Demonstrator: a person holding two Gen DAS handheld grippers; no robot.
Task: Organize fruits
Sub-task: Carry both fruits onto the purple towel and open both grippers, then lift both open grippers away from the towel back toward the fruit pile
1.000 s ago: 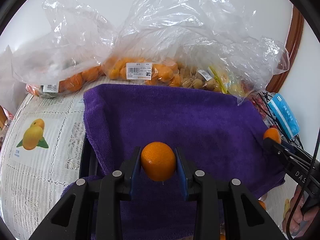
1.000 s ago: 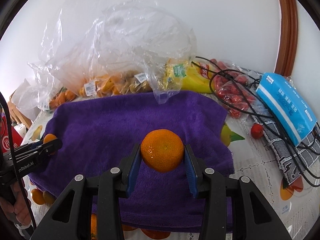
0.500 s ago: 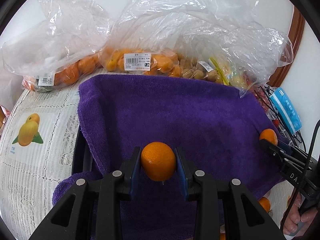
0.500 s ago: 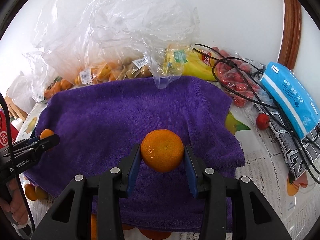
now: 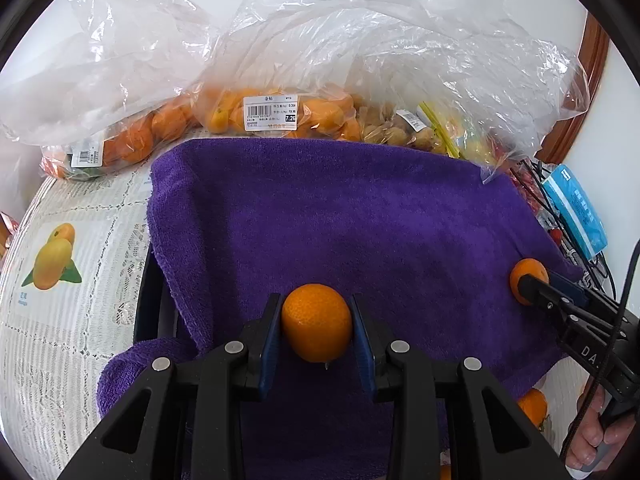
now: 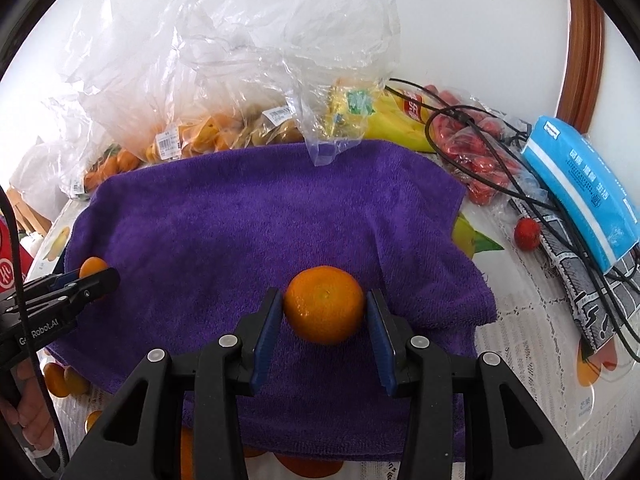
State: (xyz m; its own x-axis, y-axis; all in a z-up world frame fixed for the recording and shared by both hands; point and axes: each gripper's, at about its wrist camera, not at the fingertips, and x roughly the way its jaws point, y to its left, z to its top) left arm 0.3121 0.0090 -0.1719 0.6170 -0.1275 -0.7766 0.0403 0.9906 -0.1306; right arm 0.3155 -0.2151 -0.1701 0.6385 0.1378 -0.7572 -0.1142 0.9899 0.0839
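1. White wall and a lace-patterned worktop (image 5: 60,320) frame the scene; a purple towel (image 5: 340,220) is spread across the middle of it.
2. My left gripper (image 5: 317,330) has its blue fingers (image 5: 267,344) clamped on a small orange (image 5: 317,328), held over the near part of the towel. I cannot tell whether it is touching the cloth.
3. My right gripper (image 6: 325,312) likewise grips a second orange (image 6: 325,305) between its pads, above the towel's near right area.
4. Each view shows the other gripper out at the towel's side edge, fruit in its fingers.
5. Beyond the towel lie clear plastic bags (image 5: 280,112) of oranges and other fruit, a blue packet (image 6: 580,184), black cables (image 6: 500,152) and a loose red fruit (image 6: 527,234). More oranges (image 6: 60,380) sit at the towel's near edge.
6. I judge this the carrying step: both fruits are in hand, not yet set down.
7. Next I should lower each orange onto the towel, apart from one another, and ease the fingers open slowly so neither rolls.
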